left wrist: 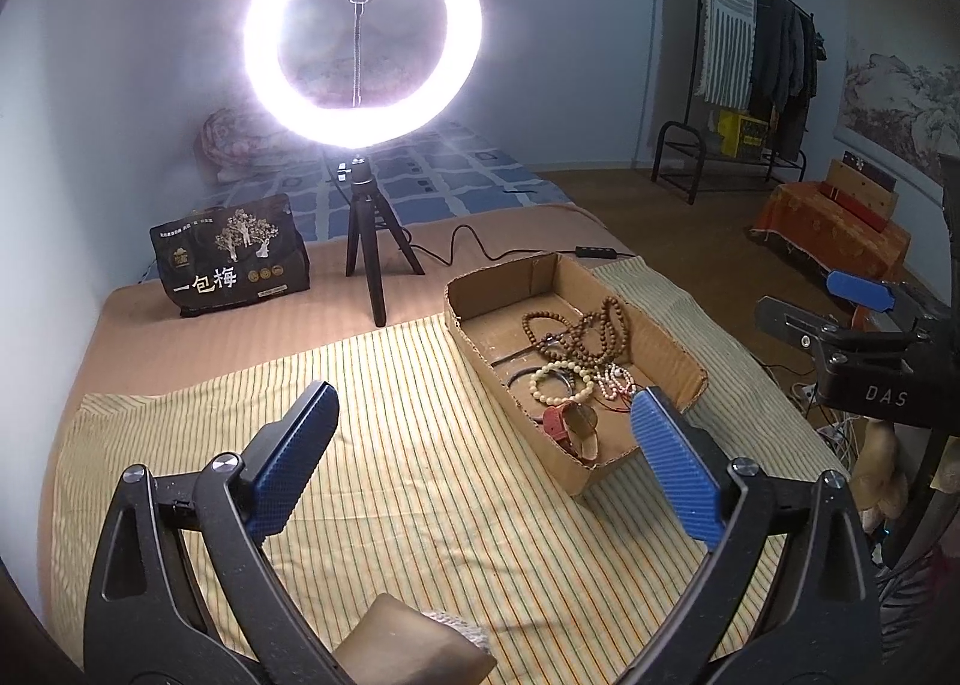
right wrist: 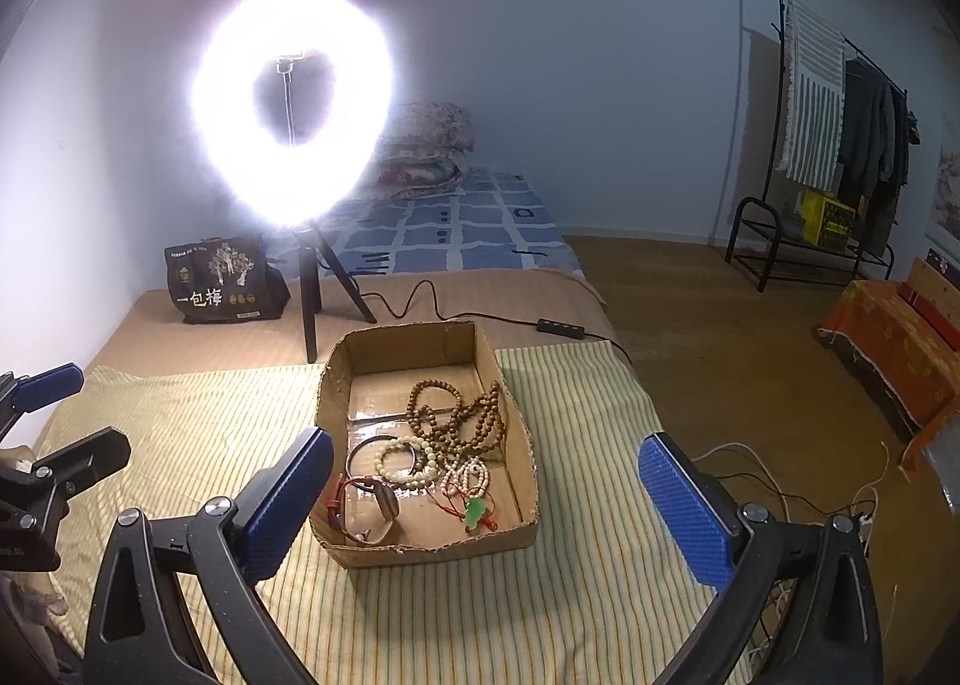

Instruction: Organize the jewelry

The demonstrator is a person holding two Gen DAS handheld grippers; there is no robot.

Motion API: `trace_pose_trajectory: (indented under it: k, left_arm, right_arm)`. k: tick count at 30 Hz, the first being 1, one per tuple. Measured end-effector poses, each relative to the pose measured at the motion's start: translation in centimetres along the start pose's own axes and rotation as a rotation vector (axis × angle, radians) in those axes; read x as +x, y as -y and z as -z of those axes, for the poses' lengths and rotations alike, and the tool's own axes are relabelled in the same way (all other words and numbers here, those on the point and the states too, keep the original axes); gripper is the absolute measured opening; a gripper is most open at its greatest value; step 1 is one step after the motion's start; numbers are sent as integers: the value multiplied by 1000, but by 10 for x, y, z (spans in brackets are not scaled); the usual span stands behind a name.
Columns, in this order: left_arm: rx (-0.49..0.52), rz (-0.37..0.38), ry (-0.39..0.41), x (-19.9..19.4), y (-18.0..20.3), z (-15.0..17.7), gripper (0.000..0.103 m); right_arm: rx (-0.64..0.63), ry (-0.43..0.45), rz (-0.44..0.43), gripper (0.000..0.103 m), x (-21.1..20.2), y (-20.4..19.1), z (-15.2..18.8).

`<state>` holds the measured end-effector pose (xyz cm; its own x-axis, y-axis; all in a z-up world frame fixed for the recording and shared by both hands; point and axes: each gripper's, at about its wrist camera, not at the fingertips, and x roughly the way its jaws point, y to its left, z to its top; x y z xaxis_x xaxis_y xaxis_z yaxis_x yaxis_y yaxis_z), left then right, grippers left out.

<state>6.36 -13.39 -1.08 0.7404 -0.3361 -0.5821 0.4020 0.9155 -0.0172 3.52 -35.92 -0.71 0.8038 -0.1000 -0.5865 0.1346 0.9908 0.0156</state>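
- Reaching into the box (right wrist: pixel 510 439) is the risky part: the jewelry lies in one tangled heap, so lifting one piece will probably drag others with it.
- All the jewelry is inside the box: brown beads (right wrist: pixel 462 415) in the middle, a pale bracelet (right wrist: pixel 399 460) touching them, a watch (right wrist: pixel 369 508) at the near left corner, a green pendant (right wrist: pixel 476 511) on a red cord near the front wall.
- Left tongs (left wrist: pixel 486 439) are spread wide and hold nothing; they hang over the striped cloth (left wrist: pixel 390 385), beside the box.
- Right tongs (right wrist: pixel 483 472) are also spread wide and empty, with the box between their pads in that view, above it as far as I can judge.
- Cardboard walls are low and soft; a pad that catches the rim could tip or slide the box, because nothing fixes it to the cloth.
- Cloth may wrinkle and pull the box with it.
- Free room is good on the cloth to the left of the box; this seems the best place for sorting.
- Right edge of the bed is near the box, so a dropped piece could fall to the floor (right wrist: pixel 720 325).
- Behind the box stand the lamp tripod (right wrist: pixel 312 289) and its cable (right wrist: pixel 420 295); a far reach could knock them.
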Motion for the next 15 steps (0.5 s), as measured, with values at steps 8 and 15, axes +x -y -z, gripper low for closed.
trace_pose_trajectory:
  k: [8,15]
  left_arm:
    - [-21,-10,5,-1,-3,0,101]
    - [-25,-17,12,-3,-4,-1,102]
  right_arm:
    - [-5,-8,7,103,3,0,1]
    - [-18,-14,9,103,3,-2,3]
